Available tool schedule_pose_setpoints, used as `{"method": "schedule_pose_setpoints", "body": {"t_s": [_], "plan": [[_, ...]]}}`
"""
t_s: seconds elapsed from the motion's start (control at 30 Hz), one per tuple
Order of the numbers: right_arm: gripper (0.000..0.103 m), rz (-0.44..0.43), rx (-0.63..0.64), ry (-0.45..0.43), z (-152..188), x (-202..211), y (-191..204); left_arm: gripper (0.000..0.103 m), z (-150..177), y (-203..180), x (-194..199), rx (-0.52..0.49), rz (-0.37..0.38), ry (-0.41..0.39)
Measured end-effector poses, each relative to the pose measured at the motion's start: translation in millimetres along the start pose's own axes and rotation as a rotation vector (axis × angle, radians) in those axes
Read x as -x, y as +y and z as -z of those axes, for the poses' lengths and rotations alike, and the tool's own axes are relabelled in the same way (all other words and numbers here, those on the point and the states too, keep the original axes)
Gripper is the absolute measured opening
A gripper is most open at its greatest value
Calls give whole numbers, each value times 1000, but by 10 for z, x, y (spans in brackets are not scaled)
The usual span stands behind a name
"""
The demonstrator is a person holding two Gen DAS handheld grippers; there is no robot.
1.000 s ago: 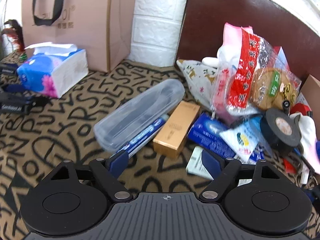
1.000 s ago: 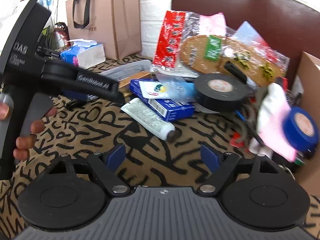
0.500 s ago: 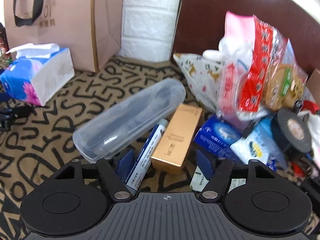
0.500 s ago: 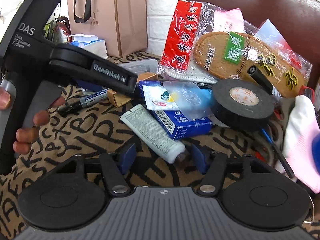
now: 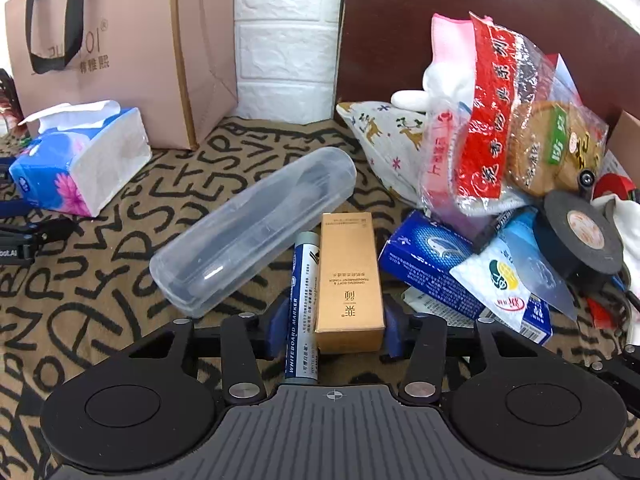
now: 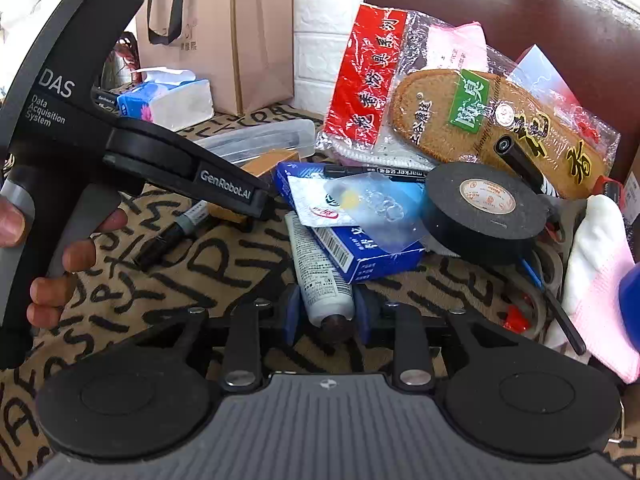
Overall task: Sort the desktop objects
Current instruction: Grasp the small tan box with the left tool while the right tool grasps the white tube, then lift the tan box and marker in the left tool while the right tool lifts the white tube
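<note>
**Two grasps closing at once on a cluttered worktop**

Lower centre of the left view: the left hand-held gripper [image 5: 331, 330] is straddling both the gold box [image 5: 349, 280] and the whiteboard marker [image 5: 302, 312] – fingers apart, not yet pinching. It is best shifted to bracket only one. Lower centre of the right view: the right hand-held gripper [image 6: 326, 316] is bracketing the white tube [image 6: 320, 272] near its cap – whether it is clamped cannot be told.

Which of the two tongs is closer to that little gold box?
Left. The left tongs straddle the gold box and the whiteboard marker beside it. The right tongs sit off to its right, around the white tube.
</note>
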State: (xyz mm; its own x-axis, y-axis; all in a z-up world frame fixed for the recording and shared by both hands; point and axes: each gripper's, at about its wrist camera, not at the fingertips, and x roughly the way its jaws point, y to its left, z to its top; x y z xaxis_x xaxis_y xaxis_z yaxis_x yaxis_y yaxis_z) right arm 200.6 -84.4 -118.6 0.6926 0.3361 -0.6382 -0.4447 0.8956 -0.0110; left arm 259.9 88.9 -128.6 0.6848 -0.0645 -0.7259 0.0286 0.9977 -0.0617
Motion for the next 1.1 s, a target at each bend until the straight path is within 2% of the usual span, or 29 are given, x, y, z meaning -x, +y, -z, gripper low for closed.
{"method": "schedule_pose_setpoints", "body": {"t_s": [0.5,0.8,1.1], "plan": [[31,18,-2,26,196,333,72,48,288,-50,317,21,-19,22],[31,42,-18,40,502,722,76,48,570,-313,556,-19,-16,30],[31,79,-54,52,821,1164,17,48,791,-645,789,-66,24,38]]}}
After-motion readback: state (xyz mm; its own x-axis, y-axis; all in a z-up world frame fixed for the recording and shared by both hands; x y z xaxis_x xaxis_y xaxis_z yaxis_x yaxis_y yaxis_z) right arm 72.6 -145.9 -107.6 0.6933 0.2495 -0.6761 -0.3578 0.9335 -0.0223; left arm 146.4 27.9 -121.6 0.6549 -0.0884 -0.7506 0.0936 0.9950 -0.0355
